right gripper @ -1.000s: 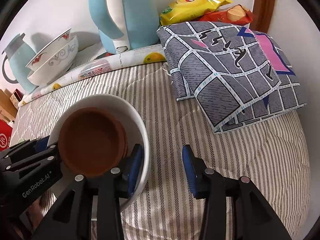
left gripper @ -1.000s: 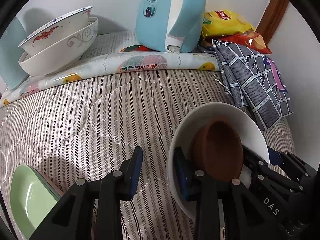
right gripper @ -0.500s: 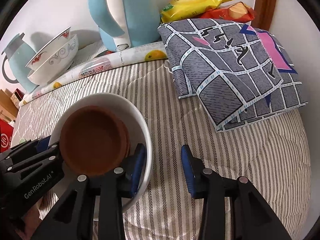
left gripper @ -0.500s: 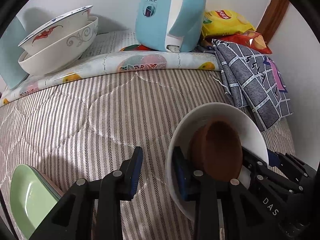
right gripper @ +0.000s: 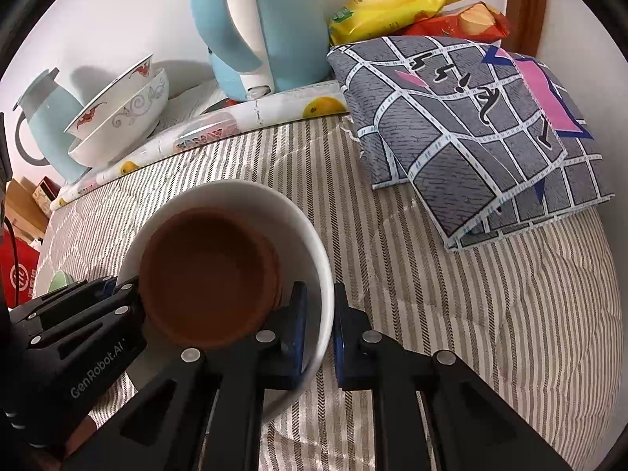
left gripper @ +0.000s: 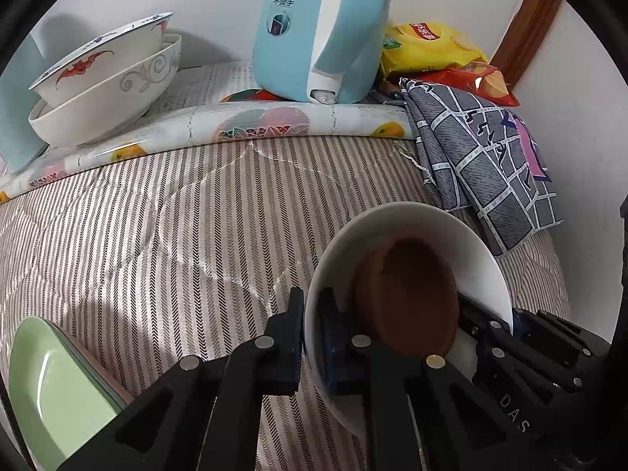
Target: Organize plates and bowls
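White bowl (right gripper: 318, 274) with brown dish (right gripper: 208, 274) inside is being pinched on opposite rims by left gripper (left gripper: 310, 333) and right gripper (right gripper: 318, 325), jaws just closing narrow; both should be lifting evenly, level.

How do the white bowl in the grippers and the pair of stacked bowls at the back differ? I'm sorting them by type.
The white bowl is plain; the stacked bowls carry red and grey painted motifs. The white bowl holds brown dishes; the stacked bowls hold only each other. The white bowl is clamped at opposite rims by the left gripper and right gripper; the stacked bowls rest untouched near the wall. Both are white and round.
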